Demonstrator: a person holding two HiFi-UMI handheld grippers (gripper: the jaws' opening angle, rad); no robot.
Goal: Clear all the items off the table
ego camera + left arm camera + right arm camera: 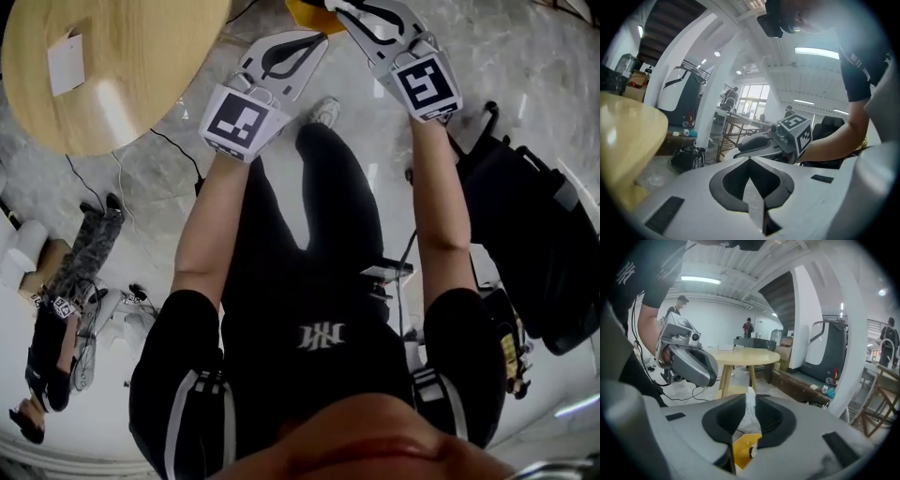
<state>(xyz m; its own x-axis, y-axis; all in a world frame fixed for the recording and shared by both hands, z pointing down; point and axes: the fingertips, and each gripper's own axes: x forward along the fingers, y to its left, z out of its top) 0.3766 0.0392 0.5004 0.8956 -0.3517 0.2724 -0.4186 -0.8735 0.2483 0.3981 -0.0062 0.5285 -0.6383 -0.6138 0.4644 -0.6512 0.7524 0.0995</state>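
Observation:
My right gripper (pixel 345 9) is shut on a yellow packet (pixel 309 14) with a crumpled clear wrapper; in the right gripper view the packet (pixel 746 446) sits pinched between the pads and the wrapper sticks up past the tips. My left gripper (pixel 312 39) hangs just beside it, jaws shut with nothing in them, as the left gripper view (pixel 751 163) shows. Both are held over the floor, off to the right of the round wooden table (pixel 141 84). A white card (pixel 66 62) lies on the tabletop.
A black chair (pixel 534 244) stands at my right. Cables (pixel 141 159) trail over the marble floor under the table edge. A black bag (pixel 686 157) lies on the floor. Another person (pixel 56 328) stands at the lower left. A low ledge (pixel 806 385) runs behind the table.

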